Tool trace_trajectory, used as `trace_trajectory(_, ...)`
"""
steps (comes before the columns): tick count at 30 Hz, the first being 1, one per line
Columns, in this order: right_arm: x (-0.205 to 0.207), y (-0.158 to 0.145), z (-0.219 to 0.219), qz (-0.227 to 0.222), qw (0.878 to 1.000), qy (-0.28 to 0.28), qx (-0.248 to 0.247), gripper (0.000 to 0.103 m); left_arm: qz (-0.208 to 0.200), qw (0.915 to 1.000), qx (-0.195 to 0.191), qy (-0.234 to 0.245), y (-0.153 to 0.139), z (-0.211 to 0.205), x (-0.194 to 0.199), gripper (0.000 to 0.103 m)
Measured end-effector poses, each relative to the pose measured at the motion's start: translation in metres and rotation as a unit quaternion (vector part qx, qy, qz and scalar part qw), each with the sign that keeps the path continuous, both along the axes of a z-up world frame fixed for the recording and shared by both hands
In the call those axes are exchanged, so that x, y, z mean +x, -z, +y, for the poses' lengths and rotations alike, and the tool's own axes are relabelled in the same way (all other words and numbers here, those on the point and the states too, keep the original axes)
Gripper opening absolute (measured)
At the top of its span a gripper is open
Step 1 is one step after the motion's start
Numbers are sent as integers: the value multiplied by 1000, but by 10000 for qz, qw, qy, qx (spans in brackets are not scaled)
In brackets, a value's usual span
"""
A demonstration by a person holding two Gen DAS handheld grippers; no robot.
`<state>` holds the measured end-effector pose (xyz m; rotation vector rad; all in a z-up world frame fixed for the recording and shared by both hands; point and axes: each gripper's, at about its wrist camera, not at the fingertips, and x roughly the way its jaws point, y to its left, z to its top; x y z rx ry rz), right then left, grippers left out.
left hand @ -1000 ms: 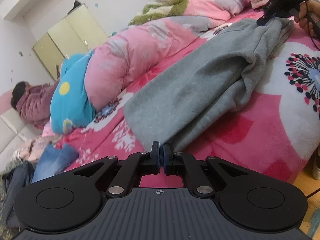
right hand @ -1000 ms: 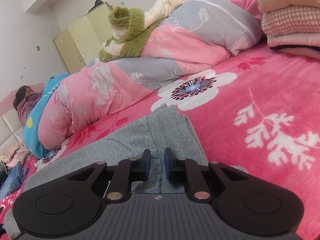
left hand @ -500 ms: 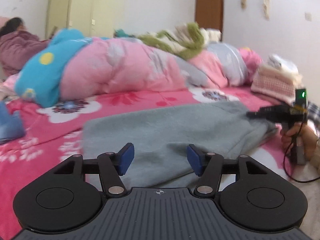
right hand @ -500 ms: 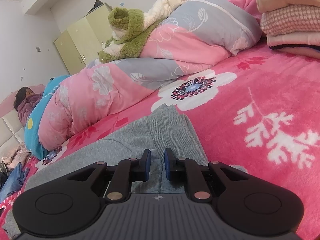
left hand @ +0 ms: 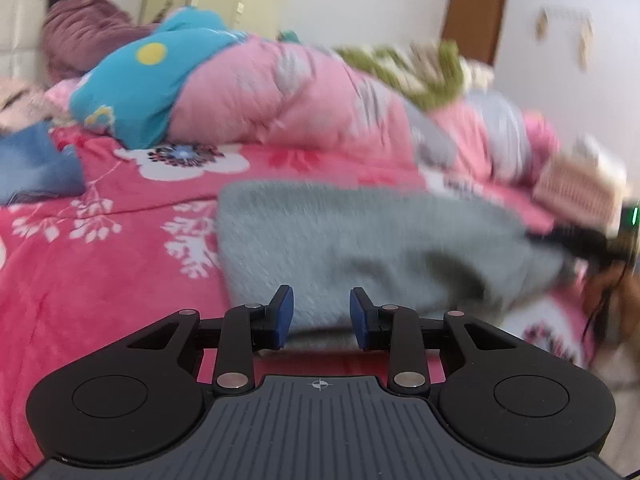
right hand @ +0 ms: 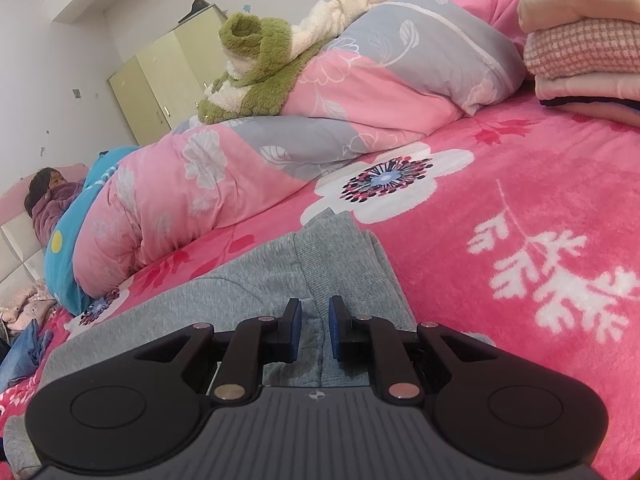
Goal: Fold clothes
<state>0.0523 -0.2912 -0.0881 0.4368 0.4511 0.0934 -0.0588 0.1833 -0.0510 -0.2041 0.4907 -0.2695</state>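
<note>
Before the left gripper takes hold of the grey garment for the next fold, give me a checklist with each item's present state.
1. Right gripper clamped on the grey garment: ok, a fold of grey cloth sits pinched between its pads.
2. Left gripper free: ok, nothing is pressed between its pads; its jaws have just been closing.
3. Left gripper lined up with the garment's near edge: ok, the edge lies just past its fingertips.
4. Garment flat on the pink floral blanket: not ok, it is bunched and creased toward the right gripper.
5. Sharp view for aiming: not ok, the left wrist view is blurred.
6. Folded stack clear of the garment: ok.
</note>
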Motion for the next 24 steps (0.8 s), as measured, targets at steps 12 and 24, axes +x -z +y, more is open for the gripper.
trace_trajectory(12, 5, -112, 161, -533, 9556, -2553, -1369, 22, 147, 9978, -647, -69, 24, 6, 46, 31)
trace_trajectory(24, 132, -40, 402, 1449, 8610, -4295, -2305, 8, 138, 9992, -323, 170, 45, 2, 41, 32)
